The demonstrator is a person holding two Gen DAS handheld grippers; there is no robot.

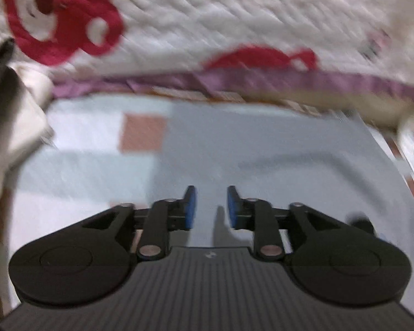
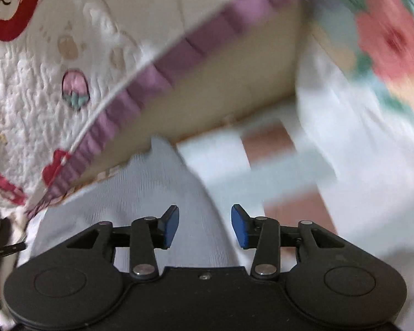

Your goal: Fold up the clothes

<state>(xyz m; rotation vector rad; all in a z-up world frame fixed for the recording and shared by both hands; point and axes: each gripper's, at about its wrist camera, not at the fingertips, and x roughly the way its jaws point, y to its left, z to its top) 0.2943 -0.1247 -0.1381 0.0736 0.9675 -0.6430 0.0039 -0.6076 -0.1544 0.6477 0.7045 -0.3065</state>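
**Both grippers released over the pale garment**

Your left gripper stands parted with nothing between its blue pads; only bare cloth shows through the gap. Your right gripper is parted wider, also empty.

The garment, pale blue-grey, lies flat straight under and ahead of the left gripper, reaching up to the quilt with its purple trim. In the right wrist view it runs as a narrowing strip from beneath the gripper up and leftward to a tip at the trim, so its long axis there points away from you, a little left. The right gripper sits over its right edge; checked bedding shows beyond.

The left gripper looks nearer the garment's middle, the right nearer an edge, so the right seems better placed for the next pinch.

Count: one garment, two grippers, one quilt. Blur hides finer detail.
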